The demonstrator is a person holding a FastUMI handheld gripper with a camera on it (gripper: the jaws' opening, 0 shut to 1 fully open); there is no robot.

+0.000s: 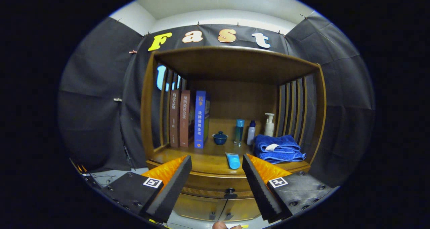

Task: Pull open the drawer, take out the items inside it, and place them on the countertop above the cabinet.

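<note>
The drawer (215,185) sits shut in the front of the wooden cabinet (151,121), its small dark knob (230,191) lying just ahead of and between the fingers of the gripper (216,161), a little toward the right finger and lower than the tips. The gripper's fingers stand wide apart with nothing between them. The drawer front runs crosswise to the fingers, so a pull would come straight back along the gripper's own line. On the countertop (201,160) above it lies a light blue tube (233,160), its long axis pointing toward the gripper, close to the front edge. Whether it came from the drawer cannot be told: the scene fits a drawer yet to be emptied as well as one emptied and shut again. Further back stand three books (188,119), a dark lidded cup (220,138), a blue bottle (239,131), a white bottle (251,132) and a pump bottle (269,124), with a folded blue towel (277,149) at the right. Black cloth walls the booth behind.
</note>
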